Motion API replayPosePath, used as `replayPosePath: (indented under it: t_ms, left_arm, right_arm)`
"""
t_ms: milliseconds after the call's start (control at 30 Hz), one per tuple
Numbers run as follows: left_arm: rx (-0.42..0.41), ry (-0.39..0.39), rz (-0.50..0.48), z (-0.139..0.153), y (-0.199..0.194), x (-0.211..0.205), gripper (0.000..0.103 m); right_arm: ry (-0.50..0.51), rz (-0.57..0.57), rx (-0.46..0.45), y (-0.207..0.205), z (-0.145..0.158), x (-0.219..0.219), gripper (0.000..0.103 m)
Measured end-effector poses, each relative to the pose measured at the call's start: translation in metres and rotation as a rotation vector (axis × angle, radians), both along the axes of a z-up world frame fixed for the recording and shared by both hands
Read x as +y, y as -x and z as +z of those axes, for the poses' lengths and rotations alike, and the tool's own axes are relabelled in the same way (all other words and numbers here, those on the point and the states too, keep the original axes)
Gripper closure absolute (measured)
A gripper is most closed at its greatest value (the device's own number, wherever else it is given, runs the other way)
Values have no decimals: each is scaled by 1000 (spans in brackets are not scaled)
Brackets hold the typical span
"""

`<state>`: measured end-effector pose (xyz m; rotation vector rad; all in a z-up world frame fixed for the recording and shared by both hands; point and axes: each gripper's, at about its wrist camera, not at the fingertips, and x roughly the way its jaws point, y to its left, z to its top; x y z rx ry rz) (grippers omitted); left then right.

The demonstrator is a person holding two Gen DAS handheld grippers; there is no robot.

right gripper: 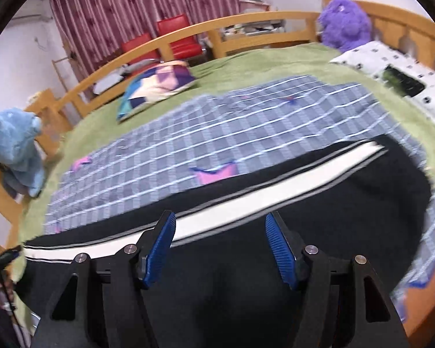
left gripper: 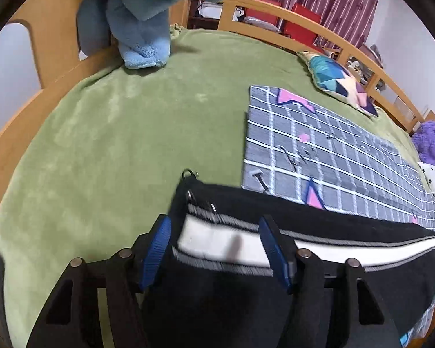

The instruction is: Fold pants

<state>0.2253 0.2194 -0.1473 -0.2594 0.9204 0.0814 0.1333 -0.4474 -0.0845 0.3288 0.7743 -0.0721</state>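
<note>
Black pants [left gripper: 348, 227] with a white side stripe edged in grey lie lengthwise on the bed, partly over a grey checked cloth [left gripper: 333, 150]. My left gripper [left gripper: 217, 246] hovers over one end of them, near a small metal clip [left gripper: 190, 174]. Its blue pads stand apart on either side of the stripe and press on nothing. In the right wrist view the pants [right gripper: 348, 200] stretch from lower left to upper right. My right gripper [right gripper: 220, 246] is above their middle, jaws wide apart, nothing held. The picture is blurred there.
A green bedspread [left gripper: 116, 145] covers the bed inside a wooden rail [right gripper: 188, 33]. A blue plush toy [left gripper: 142, 29], a patterned cushion [right gripper: 156, 85], a purple plush toy [right gripper: 345, 23] and a white pillow [right gripper: 391, 66] lie around the edges. Red chairs [right gripper: 177, 37] stand behind the rail.
</note>
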Motion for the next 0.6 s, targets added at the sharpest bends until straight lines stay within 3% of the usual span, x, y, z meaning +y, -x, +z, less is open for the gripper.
replayPosePath:
  t_ms: [100,133,167,200,233,367,433,500,600]
  left_arm:
    - [47,37,-23,-17,-20,3,45]
    - [62,41,-45,-21,-24,1,51]
    - [70,22,-65,-24,-27,-3,72]
    - [72,0,-75,-25,-29,-6,81]
    - [69,12,-105,-23,-30,-7,82]
    - [-92,169,-95,12,-14,21,83]
    - [-113,145,-94,16,-13,22,83]
    - [-75,94,-81,1,-23,18,83]
    - [38,108,-5,-34,-33,16,76]
  right_arm:
    - [-13,22,3,-9,-6,25,39]
    - [-6,28,10,-13,-8,31,39]
    - [4,27,16,-14,-11,37,39]
    - [12,26,25,-16,-13,39,39]
    - [20,25,36,-19,-17,40,39]
    - [28,26,86,-26,-31,42,40]
    - [49,31,76,-26,-30,44,40]
    - [68,41,63,-25,-28,47,40]
    - [78,91,78,-35,-32,53,40]
